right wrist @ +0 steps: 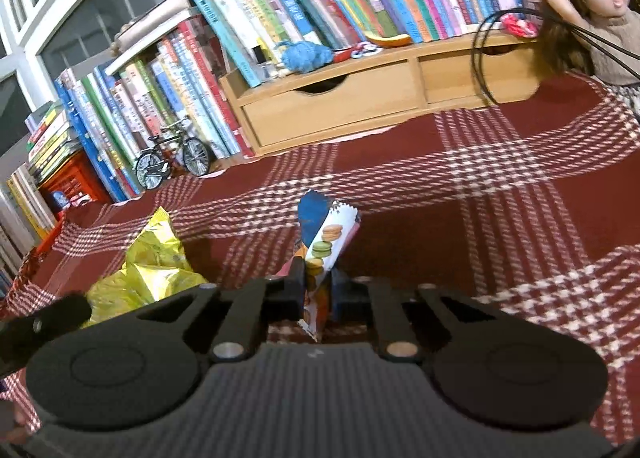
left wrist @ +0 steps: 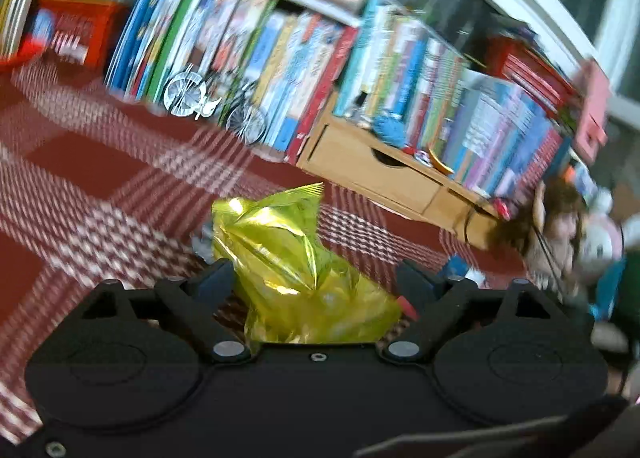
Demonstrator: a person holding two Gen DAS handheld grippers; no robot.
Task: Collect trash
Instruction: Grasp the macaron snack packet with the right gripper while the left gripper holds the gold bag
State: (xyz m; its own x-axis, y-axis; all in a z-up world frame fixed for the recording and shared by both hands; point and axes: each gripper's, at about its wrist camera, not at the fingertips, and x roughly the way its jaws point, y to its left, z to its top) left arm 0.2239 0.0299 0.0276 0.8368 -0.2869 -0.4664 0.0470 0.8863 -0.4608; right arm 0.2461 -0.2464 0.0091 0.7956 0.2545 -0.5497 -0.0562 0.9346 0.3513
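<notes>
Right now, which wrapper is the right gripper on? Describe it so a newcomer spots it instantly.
Start at the red-and-white plaid tablecloth in front of the wooden drawer unit. Near its middle, the right gripper is shut on a narrow wrapper standing upright. Printed macarons and a blue torn top set it apart from the crumpled yellow-green bag to its left.

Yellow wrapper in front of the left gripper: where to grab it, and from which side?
Take the yellow wrapper at its crumpled middle bulge, coming from the near side, along the line the left gripper already points. It stands bunched between the open fingers, which don't appear to press on it. The flat, serrated top edge would probably slip.
</notes>
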